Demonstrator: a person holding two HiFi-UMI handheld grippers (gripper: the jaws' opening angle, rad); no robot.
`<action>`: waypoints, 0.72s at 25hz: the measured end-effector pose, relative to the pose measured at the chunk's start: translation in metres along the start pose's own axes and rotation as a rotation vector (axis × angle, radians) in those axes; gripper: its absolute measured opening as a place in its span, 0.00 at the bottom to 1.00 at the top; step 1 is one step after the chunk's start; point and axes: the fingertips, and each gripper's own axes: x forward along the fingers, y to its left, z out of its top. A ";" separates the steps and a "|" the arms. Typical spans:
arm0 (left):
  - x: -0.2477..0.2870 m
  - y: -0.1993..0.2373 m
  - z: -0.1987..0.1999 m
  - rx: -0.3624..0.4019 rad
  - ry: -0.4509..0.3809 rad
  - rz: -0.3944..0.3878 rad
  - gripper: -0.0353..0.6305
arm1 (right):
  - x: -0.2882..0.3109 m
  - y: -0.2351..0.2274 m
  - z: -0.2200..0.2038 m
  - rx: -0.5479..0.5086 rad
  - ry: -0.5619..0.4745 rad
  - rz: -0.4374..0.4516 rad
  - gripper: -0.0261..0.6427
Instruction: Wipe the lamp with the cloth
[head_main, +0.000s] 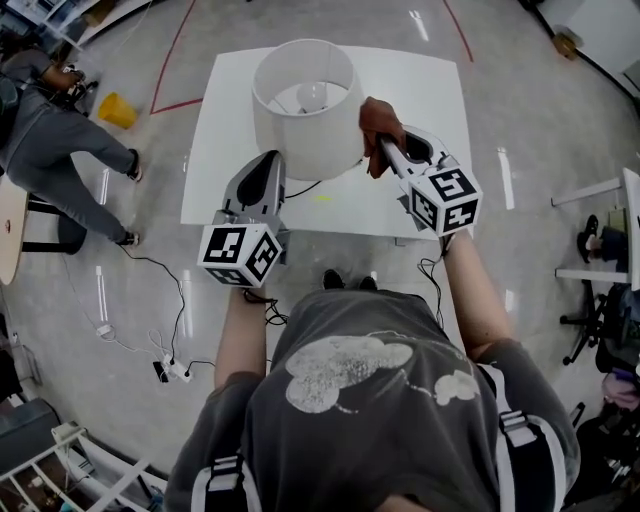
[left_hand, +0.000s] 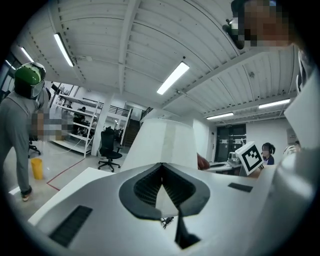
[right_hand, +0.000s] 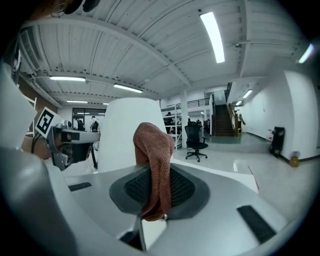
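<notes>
A lamp with a white drum shade (head_main: 305, 110) and a bare bulb (head_main: 313, 95) stands on the white table (head_main: 420, 90). My left gripper (head_main: 272, 160) is at the shade's lower left; its jaws meet at the tips on the shade's bottom rim (left_hand: 160, 140). My right gripper (head_main: 385, 145) is shut on a reddish-brown cloth (head_main: 377, 125), which lies against the shade's right side. In the right gripper view the cloth (right_hand: 155, 160) hangs out of the jaws in front of the shade (right_hand: 122, 135). The lamp's base is hidden.
A dark cord (head_main: 300, 187) runs across the table under the shade. A person in grey (head_main: 50, 140) stands at the left near a yellow object (head_main: 117, 110). Cables and a power strip (head_main: 170, 370) lie on the floor. A chair (head_main: 600, 240) is at the right.
</notes>
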 end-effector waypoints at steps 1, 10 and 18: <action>0.001 0.001 -0.001 -0.005 0.001 -0.007 0.06 | 0.000 -0.002 -0.012 0.008 0.027 -0.011 0.13; 0.001 0.015 -0.002 -0.017 -0.004 0.004 0.06 | -0.013 -0.037 0.000 0.046 -0.002 -0.082 0.13; 0.003 0.021 0.022 0.022 -0.051 0.098 0.06 | 0.005 -0.038 0.113 -0.081 -0.188 0.077 0.13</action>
